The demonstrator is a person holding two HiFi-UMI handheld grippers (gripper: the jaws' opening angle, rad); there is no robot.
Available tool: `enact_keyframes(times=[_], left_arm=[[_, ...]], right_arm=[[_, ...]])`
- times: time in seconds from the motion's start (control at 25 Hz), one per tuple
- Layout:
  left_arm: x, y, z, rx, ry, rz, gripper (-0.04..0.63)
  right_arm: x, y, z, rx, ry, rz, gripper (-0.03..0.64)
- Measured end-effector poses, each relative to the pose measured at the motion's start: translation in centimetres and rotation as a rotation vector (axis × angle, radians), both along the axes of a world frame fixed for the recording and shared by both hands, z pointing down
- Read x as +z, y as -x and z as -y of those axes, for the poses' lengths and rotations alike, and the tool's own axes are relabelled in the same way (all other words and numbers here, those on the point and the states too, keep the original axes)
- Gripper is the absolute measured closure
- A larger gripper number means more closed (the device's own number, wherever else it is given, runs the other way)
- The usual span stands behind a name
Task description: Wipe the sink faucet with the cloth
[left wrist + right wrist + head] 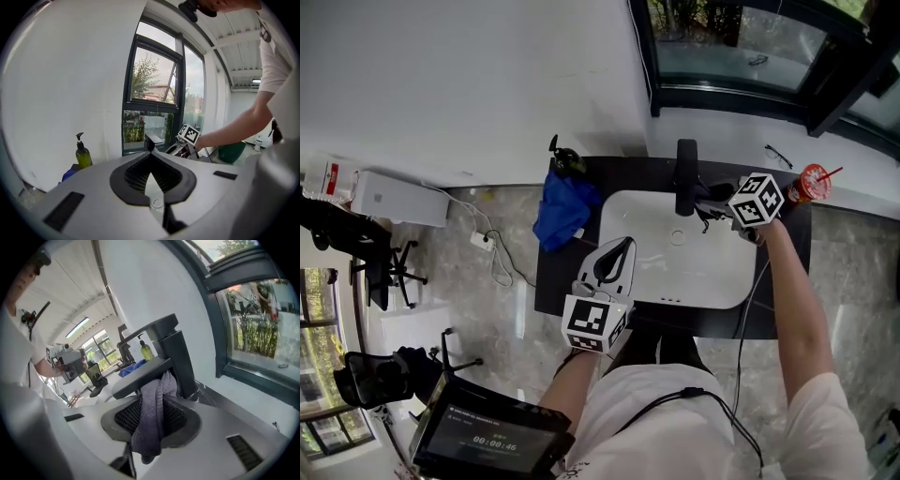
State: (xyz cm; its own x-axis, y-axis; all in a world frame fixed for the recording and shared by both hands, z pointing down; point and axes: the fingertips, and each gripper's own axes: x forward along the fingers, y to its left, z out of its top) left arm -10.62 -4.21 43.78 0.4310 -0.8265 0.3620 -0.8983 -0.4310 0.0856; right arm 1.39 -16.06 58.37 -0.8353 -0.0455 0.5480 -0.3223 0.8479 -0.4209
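closest to the head camera is the person's white shirt (666, 412), with a dark screen (492, 436) just to its left. beyond the shirt the left hand-held gripper (626, 244) hangs over the near edge of the white sink (647, 253), its marker cube toward the person. in the left gripper view its black pads meet at the tip with nothing between them, so it is clenched and empty.

across the basin, the right hand-held gripper (154, 401) is up against the dark faucet (180, 357), which stands at the back of the sink below the window (741, 42). its jaws are grasping the cloth (152, 423), a grey-purple fold that runs up between the pads and hangs out below them. the top of the cloth presses on the faucet just where the flat spout leaves the upright column, tucked under the spout. in the head view this gripper's marker cube sits just right of the faucet, at the end of the person's outstretched arm.

the sink is set in a dark desk (558, 277). on the desk to the left of the basin lies a blue bundle (565, 208), and a soap bottle (83, 154) with a pump top stands behind it by the wall. at the far right corner of the desk stands a red cup (811, 183) with a straw.
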Motion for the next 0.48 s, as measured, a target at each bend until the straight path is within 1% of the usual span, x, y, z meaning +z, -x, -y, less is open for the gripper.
enact_keyframes(times=[0.08,0.2,0.36,0.48], left_arm=[[0.1,0.1,0.1,-0.002,0.003,0.003,0.601],[0.2,0.2,0.2,-0.002,0.005,0.010,0.601],[0.4,0.1,0.3,-0.002,0.009,0.011,0.603],[0.6,-0.2,0.4,0.003,0.011,0.010,0.601]], right_arm=[[-0.1,-0.3,0.0,0.008,0.043,0.052,0.511],[-0.2,-0.2,-0.3,-0.001,0.069,0.097,0.511],[-0.3,0.1,-1.6,-0.061,0.090,0.109,0.511],[-0.2,0.3,-2.3,-0.073,0.103,0.118,0.511]])
